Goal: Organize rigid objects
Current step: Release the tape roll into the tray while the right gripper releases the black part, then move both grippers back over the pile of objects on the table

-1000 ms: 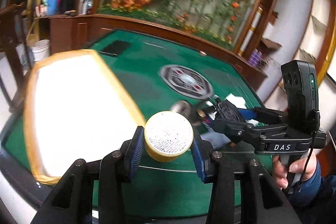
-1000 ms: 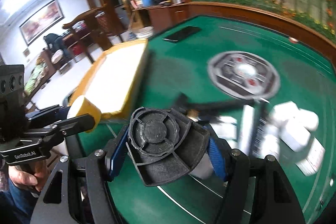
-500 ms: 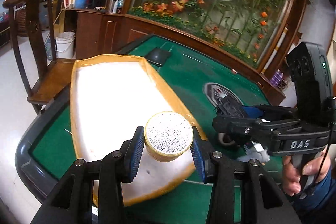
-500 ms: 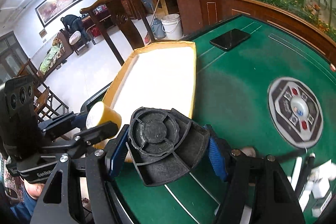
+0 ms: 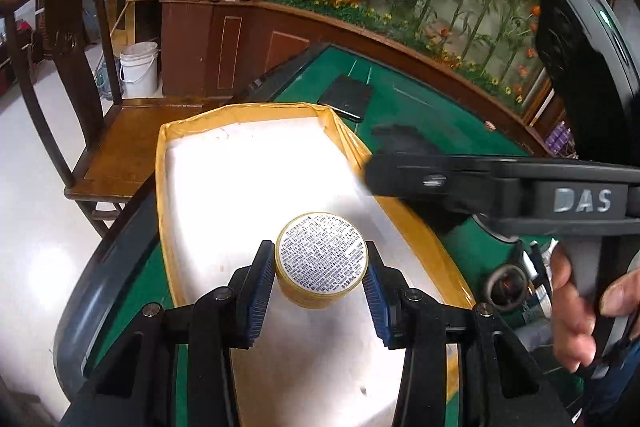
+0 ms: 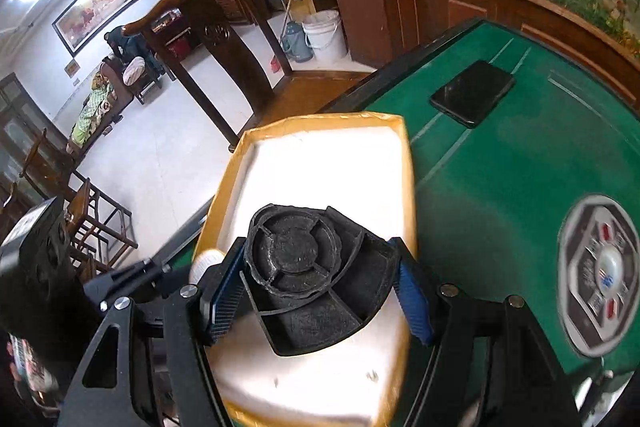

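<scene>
My left gripper (image 5: pixel 320 283) is shut on a small yellow jar (image 5: pixel 321 263) with a white printed label on its end, held above the white foam tray (image 5: pixel 248 187) with yellow taped edges. In the right wrist view my right gripper (image 6: pixel 316 295) is shut on a black ribbed plastic part (image 6: pixel 312 279) with a round hub, also over the tray (image 6: pixel 332 167). The right gripper's body (image 5: pixel 500 195) crosses the left wrist view at the right, a hand on its handle. The left gripper (image 6: pixel 160 271) shows blurred at the lower left.
The tray lies on a green felt table (image 6: pixel 500 179) near its left edge. A black phone (image 6: pixel 472 93) lies beyond the tray. A round grey control panel (image 6: pixel 600 275) sits mid-table. A wooden chair (image 5: pixel 80 99) and white bucket (image 5: pixel 138 69) stand off the table's side.
Both grippers have swung left from the table's middle to above the white tray, each keeping hold of its object. The right gripper has come closer to the left one.
</scene>
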{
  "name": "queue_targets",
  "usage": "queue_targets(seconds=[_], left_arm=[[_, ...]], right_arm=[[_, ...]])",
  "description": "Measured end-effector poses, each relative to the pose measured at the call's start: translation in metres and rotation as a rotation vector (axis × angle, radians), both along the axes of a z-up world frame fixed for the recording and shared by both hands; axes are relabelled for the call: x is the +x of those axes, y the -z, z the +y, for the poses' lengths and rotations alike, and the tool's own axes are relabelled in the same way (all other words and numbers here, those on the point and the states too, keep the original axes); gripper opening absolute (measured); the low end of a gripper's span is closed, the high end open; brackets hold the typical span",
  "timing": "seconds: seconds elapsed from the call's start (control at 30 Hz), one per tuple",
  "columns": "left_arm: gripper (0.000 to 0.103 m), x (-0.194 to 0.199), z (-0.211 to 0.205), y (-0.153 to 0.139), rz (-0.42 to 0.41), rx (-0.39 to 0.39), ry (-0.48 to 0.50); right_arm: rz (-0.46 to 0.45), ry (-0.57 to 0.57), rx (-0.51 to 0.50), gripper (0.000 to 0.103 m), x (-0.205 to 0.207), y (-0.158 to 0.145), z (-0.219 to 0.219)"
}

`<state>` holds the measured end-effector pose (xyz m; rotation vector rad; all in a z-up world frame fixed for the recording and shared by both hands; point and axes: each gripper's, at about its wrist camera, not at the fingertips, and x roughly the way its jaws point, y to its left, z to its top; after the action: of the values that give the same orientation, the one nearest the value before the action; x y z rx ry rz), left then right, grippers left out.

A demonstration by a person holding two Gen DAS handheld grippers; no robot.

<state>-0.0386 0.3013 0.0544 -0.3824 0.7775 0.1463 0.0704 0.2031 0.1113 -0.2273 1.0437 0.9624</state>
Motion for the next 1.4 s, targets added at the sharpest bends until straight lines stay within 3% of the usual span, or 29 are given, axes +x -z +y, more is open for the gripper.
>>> queue_targets(seconds=[0.23,0.6,0.9,1.03,1.13,1.23,1.4], left_arm=[[0.045,0.039,0.012,0.021,0.109,-0.01,-0.032],[0.046,0.049,0.022,0.036,0.158,-0.078,-0.063],[0.065,0.044,0.02,0.029,0.105,-0.125,-0.04],[0.069,0.028,0.016,0.016,0.056,-0.129,-0.061],[0.072,0.001,0.005,0.001,-0.026,-0.122,-0.07],[0.079,-0.032,-0.016,-0.007,-0.118,-0.09,-0.062],[0.079,-0.067,-0.064,-0.015,-0.191,-0.078,-0.004]], right_arm=[[0.011,0.047,-0.09,0.068,0.037,0.029,0.059],[0.022,0.066,-0.183,0.068,0.065,0.062,0.097],[0.019,0.038,-0.185,0.074,0.066,0.061,0.1],[0.041,0.05,-0.118,0.074,0.064,0.049,0.085],[0.056,0.061,-0.045,0.074,0.053,0.031,0.064],[0.081,0.053,0.029,0.074,0.034,0.012,0.029],[0.092,0.027,0.151,0.078,-0.007,-0.012,-0.052]])
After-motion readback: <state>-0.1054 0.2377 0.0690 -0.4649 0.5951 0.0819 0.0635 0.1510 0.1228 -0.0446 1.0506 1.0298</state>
